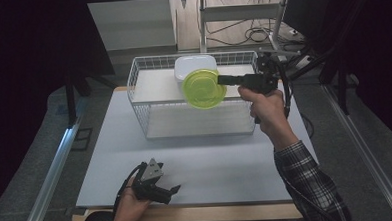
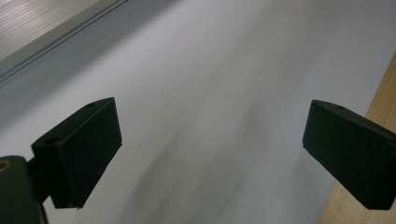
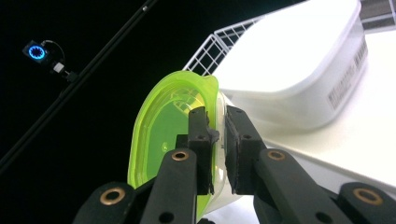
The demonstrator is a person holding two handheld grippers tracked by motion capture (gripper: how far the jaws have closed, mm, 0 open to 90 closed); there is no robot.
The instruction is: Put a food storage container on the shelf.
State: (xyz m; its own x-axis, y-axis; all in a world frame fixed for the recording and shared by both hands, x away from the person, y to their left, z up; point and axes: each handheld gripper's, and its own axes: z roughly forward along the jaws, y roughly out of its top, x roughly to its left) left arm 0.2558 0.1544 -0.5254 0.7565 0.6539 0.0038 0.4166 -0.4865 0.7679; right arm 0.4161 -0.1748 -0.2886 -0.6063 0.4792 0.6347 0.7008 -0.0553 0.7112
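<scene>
Right now my right gripper (image 1: 221, 80) is clamped on the rim of a lime-green lid (image 1: 203, 88), holding it up on edge over the top shelf of the white wire rack (image 1: 138, 100). In the right gripper view the two jaws stand nearly together with the rim of the lid (image 3: 163, 126) pinched between them, one jaw on its inner face and one on the outer. Just behind the lid sits a white tub (image 1: 195, 66) on the same shelf; in the high view the lid overlaps its front, and I cannot tell whether the two touch. The tub (image 3: 299, 65) carries a barcode label on its side. The rack stands at the far end of the pale table (image 1: 106, 159), with a second shelf below. My left gripper (image 1: 173, 190) rests low near the front edge of the table, well apart from the rack, jaws spread wide with nothing between them. Its own view shows bare tabletop (image 2: 210, 93) between the two pads, with the table's wooden edge at the right.
</scene>
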